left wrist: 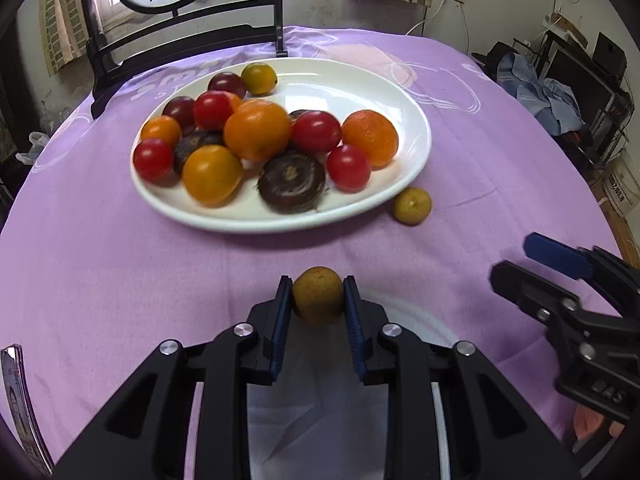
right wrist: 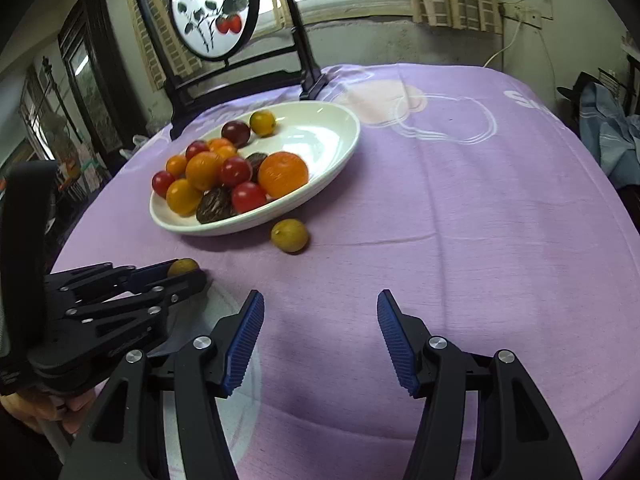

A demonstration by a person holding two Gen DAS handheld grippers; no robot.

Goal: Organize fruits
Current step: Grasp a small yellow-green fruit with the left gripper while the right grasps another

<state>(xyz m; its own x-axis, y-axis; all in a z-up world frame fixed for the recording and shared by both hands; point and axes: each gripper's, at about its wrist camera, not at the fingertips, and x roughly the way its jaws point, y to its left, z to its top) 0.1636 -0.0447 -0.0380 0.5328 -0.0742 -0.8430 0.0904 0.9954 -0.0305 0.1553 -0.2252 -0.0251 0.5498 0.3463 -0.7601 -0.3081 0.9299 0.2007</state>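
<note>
My left gripper (left wrist: 318, 294) is shut on a small yellow-brown kumquat (left wrist: 318, 296), held just above a near white plate (left wrist: 420, 316); the same kumquat (right wrist: 183, 267) shows between its fingers in the right wrist view. A large white plate (left wrist: 384, 92) holds several oranges, red tomatoes and dark fruits. A loose yellow-green kumquat (left wrist: 412, 205) lies on the cloth beside that plate's right rim, also seen in the right wrist view (right wrist: 289, 235). My right gripper (right wrist: 320, 320) is open and empty over the purple cloth, to the right of the left gripper.
A purple tablecloth (right wrist: 460, 220) covers the table. A dark-framed round painted screen (right wrist: 216, 12) stands at the back behind the large plate (right wrist: 332, 128). Clutter and clothes lie beyond the table's right edge (left wrist: 560, 100).
</note>
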